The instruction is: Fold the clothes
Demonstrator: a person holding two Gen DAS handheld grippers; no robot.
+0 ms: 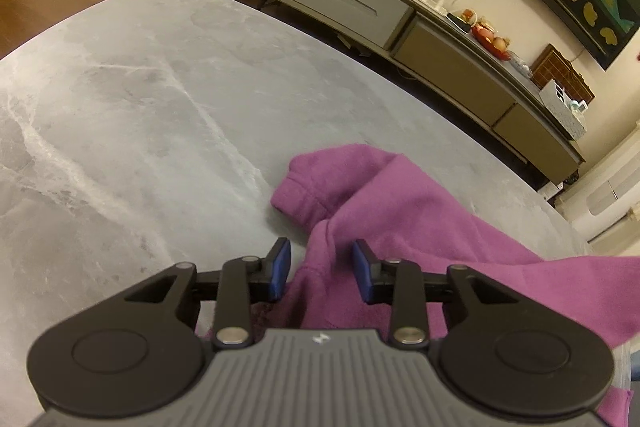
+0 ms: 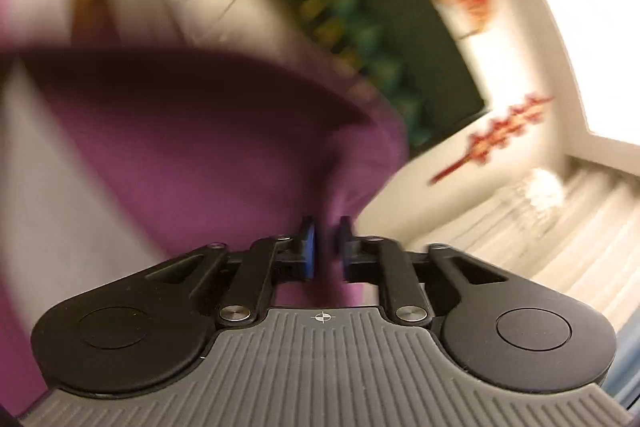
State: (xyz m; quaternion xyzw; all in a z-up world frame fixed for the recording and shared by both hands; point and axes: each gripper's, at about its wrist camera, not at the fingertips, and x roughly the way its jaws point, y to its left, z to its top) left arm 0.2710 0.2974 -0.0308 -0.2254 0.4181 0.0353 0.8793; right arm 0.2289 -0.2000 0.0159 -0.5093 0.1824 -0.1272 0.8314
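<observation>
The purple garment (image 1: 400, 211) lay partly on the grey marbled desk (image 1: 140, 99); the left gripper (image 1: 322, 269) hovered with jaws apart around a raised fold; the right gripper (image 2: 326, 247), its view blurred, had jaws clamped on lifted purple cloth.

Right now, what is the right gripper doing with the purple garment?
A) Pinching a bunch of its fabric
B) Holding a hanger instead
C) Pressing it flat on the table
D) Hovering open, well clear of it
A: in the right wrist view, the right gripper has its blue pads closed on a bunch of the purple garment, though the picture is blurred.
</observation>
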